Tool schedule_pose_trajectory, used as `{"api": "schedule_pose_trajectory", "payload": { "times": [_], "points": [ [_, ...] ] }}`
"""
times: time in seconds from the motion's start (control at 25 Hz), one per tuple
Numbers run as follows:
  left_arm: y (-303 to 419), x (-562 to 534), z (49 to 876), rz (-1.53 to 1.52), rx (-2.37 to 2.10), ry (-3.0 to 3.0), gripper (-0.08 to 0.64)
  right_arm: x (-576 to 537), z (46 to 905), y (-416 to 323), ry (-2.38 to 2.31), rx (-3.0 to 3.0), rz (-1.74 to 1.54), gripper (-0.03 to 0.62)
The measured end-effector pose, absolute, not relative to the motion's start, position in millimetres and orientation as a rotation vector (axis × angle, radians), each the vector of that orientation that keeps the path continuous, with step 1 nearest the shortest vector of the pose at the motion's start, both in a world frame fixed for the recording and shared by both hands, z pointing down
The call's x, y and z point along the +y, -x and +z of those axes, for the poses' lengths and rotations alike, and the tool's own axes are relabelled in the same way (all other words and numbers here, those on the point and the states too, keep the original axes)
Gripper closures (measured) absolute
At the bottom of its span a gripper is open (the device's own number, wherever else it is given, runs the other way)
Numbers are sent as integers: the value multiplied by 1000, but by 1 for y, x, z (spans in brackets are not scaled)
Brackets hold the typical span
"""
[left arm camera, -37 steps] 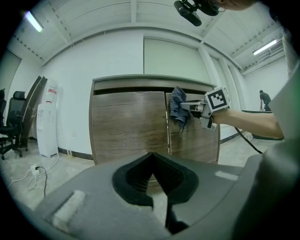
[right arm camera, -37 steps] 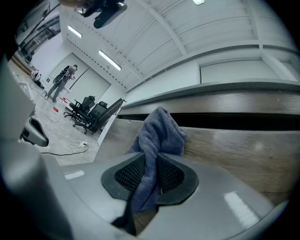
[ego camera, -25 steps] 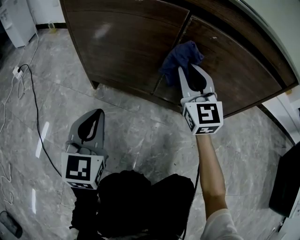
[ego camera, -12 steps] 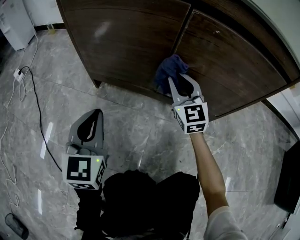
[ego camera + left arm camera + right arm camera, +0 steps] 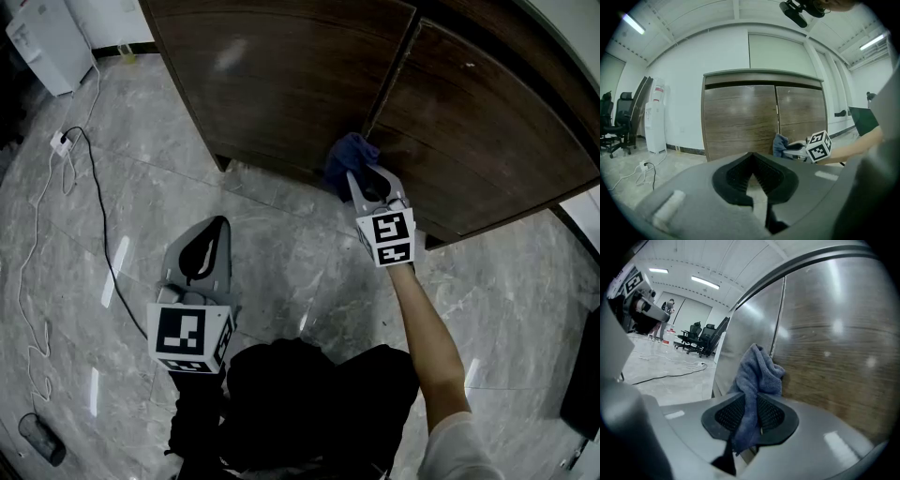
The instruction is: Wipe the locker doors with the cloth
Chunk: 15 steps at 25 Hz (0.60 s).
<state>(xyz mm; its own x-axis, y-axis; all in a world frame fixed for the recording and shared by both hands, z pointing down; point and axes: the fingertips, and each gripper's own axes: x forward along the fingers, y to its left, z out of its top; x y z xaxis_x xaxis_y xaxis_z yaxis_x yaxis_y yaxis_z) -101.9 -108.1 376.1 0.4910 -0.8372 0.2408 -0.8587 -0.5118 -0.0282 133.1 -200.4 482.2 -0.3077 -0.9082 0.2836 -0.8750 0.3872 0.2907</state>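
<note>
Marble floor (image 5: 281, 246), white dispenser (image 5: 45, 42) L of locker doors (image 5: 300, 84)

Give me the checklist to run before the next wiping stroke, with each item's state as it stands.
1. Cloth held by the right claw: ok, pinched between its jaws.
2. Cloth on the locker doors: ok, it looks pressed where the two doors meet.
3. Room to wipe lower: not ok, the cloth sits near the doors' bottom edge; probably go up or sideways.
4. Left claw out of the way: ok, shut, empty, held back from the doors.
5. Floor cable clear of the feet: cannot tell, it runs along the person's left and the feet are hidden.
</note>
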Motion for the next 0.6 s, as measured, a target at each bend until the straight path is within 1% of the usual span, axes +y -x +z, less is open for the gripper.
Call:
{"api": "schedule_pose_trajectory", "payload": {
  "times": [0.6],
  "points": [
    [106, -110, 382, 358, -1510, -2612, 560, -211, 538, -114, -1441, -2228, 10, 512]
  ]
}}
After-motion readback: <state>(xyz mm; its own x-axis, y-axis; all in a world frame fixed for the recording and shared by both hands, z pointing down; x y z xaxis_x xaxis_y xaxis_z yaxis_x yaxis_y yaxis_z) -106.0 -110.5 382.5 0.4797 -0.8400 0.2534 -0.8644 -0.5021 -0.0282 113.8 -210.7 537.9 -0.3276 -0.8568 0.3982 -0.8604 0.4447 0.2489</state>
